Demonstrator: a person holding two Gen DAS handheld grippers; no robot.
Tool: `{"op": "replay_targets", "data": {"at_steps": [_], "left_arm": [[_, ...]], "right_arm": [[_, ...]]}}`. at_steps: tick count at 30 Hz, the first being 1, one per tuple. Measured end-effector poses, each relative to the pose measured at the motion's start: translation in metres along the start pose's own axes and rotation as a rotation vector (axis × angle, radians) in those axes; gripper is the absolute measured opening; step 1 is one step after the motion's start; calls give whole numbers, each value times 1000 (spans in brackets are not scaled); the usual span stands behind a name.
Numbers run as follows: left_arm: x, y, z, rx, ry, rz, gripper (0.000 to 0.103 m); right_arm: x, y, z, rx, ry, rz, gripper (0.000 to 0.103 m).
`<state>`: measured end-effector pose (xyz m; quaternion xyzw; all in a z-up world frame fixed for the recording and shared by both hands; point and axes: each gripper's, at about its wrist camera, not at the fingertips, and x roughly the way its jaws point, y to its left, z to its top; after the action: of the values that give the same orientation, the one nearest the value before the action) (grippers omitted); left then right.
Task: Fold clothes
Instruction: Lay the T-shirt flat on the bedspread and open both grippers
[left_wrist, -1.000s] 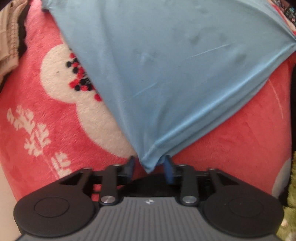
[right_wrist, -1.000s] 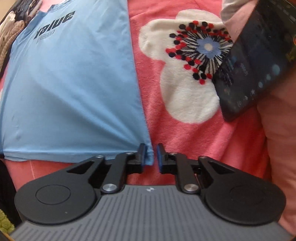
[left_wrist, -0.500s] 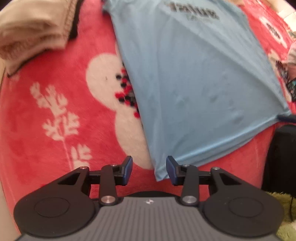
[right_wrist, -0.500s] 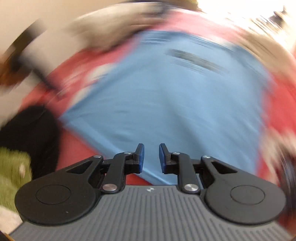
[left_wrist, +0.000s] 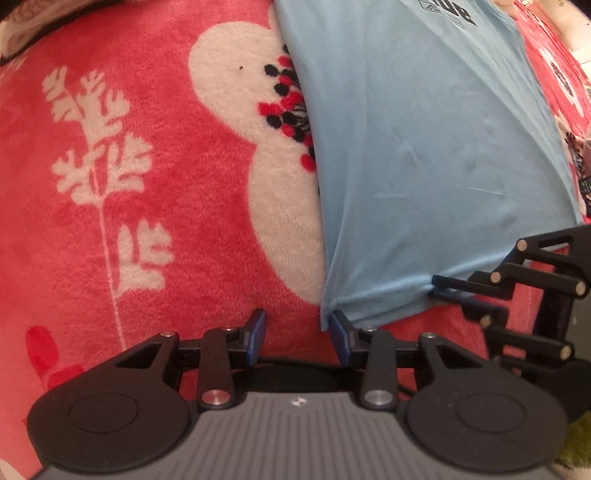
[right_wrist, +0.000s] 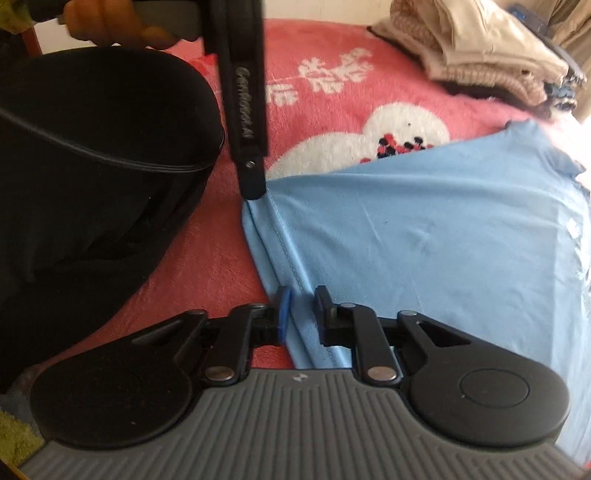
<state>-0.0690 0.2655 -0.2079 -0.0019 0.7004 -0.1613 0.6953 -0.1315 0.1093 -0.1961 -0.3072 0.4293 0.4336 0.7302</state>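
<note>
Blue shirt (left_wrist: 424, 166) hem lies between the open left gripper (left_wrist: 297, 338) and right gripper (right_wrist: 301, 314).

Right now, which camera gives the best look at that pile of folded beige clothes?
The right wrist view: the pile of folded beige clothes sits clearly at the far corner of the red blanket, its stacked layers visible. The left wrist view catches only a blurred sliver at its top-left edge.

Bed surface: red fleece blanket (left_wrist: 177, 206) with white flower and leaf prints. Far corner: pile of beige and cream folded clothes (right_wrist: 476, 55). Near edge: black zipped bag (right_wrist: 92, 147). Beyond the bed: pale wall (right_wrist: 314, 9). Bright daylight on the right side.
</note>
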Motion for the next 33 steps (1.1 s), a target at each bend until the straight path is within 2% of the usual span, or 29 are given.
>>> {"op": "replay_targets", "data": {"at_steps": [7, 9, 12, 15, 17, 19, 22, 27, 30, 33], "left_arm": [[-17, 13, -3, -60, -69, -109, 40], [-16, 9, 2, -48, -86, -91, 41], [-9, -7, 10, 26, -65, -11, 40], [-6, -23, 15, 119, -44, 47, 41], [-11, -26, 19, 128, -48, 52, 41], [-22, -22, 22, 99, -78, 45, 41], [-40, -18, 29, 58, -162, 57, 41], [-49, -14, 56, -24, -317, 102, 45], [-47, -9, 78, -107, -398, 79, 46], [-40, -1, 104, -189, -477, 56, 46]], "right_arm": [[1, -12, -14, 127, 57, 146, 0], [1, -15, -18, 163, 73, 188, 0], [-12, -21, -18, 199, 47, 207, 1], [-33, -41, -14, 272, -40, 139, 2], [-39, -62, -16, 382, -92, 57, 2], [-31, -76, -28, 503, -69, 1, 3], [-19, -87, -46, 649, -23, -49, 3], [-32, -78, -56, 692, -5, 22, 3], [-54, -102, -59, 735, -71, -51, 3], [-73, -145, -74, 834, -121, -191, 3]]}}
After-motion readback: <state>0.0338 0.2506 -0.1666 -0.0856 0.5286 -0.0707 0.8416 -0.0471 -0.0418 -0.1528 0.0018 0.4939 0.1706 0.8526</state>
